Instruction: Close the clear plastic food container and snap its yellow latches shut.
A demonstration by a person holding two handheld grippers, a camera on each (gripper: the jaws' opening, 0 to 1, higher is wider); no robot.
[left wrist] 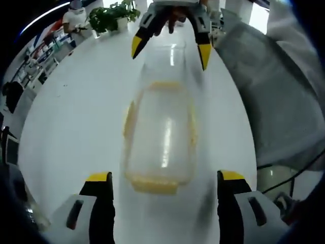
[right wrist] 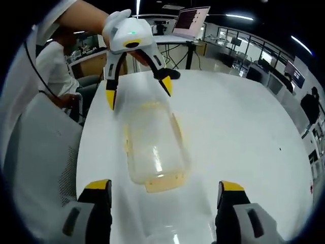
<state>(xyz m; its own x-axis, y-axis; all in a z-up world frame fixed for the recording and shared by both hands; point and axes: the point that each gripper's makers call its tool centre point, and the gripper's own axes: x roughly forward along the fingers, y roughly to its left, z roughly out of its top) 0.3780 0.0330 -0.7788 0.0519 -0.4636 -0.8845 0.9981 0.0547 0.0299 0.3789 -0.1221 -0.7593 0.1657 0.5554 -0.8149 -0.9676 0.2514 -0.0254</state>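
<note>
Two grippers, left [left wrist: 162,190] and right [right wrist: 162,195] (fingers apart), flank container [left wrist: 160,142] on white table [left wrist: 71,132].

Left gripper [left wrist: 162,185] and right gripper [right wrist: 165,190] face each other from opposite ends over the middle of the white tabletop [right wrist: 244,127], both with jaws spread wide and gripping nothing, yellow tips angled down toward the surface.
</note>
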